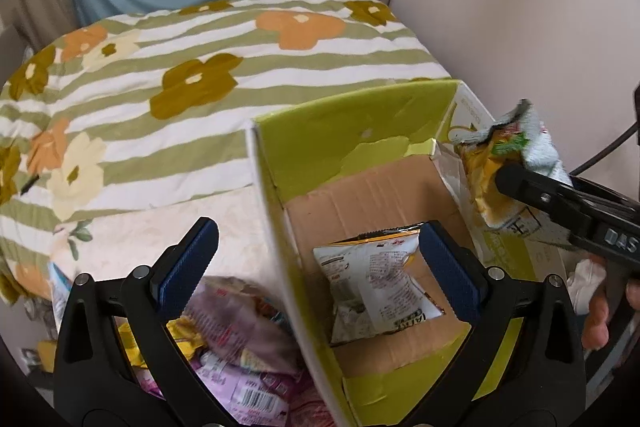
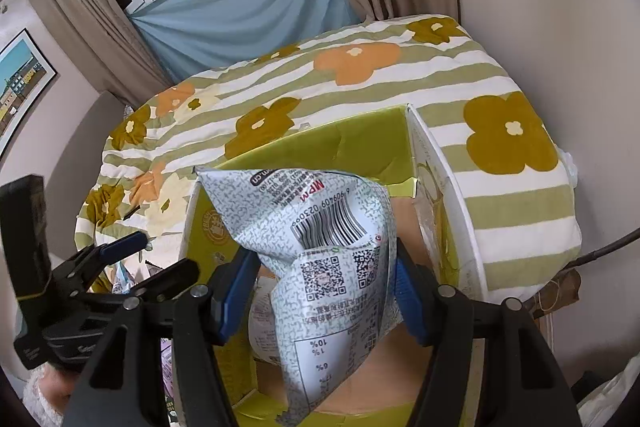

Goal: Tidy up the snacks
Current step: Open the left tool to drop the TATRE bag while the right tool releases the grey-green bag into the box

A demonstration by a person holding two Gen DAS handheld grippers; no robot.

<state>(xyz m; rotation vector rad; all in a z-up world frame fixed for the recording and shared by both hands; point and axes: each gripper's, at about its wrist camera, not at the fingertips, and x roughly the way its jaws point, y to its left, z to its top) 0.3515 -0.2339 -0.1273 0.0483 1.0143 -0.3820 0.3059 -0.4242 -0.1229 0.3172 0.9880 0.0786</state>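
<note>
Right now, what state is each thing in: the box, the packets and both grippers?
Cardboard box: open at the top, standing on the bed.
Packet in the box: lying loose on the box floor, crumpled.
Patterned packet: clamped, hanging over the box.
Left gripper: jaws wide open, straddling the box wall, holding nothing.
Right gripper: shut on the patterned packet.
Pile of snacks: outside the box, unsorted.

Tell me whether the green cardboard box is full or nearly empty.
Nearly empty: the green cardboard box shows mostly bare brown floor, with just one snack packet lying inside.
</note>
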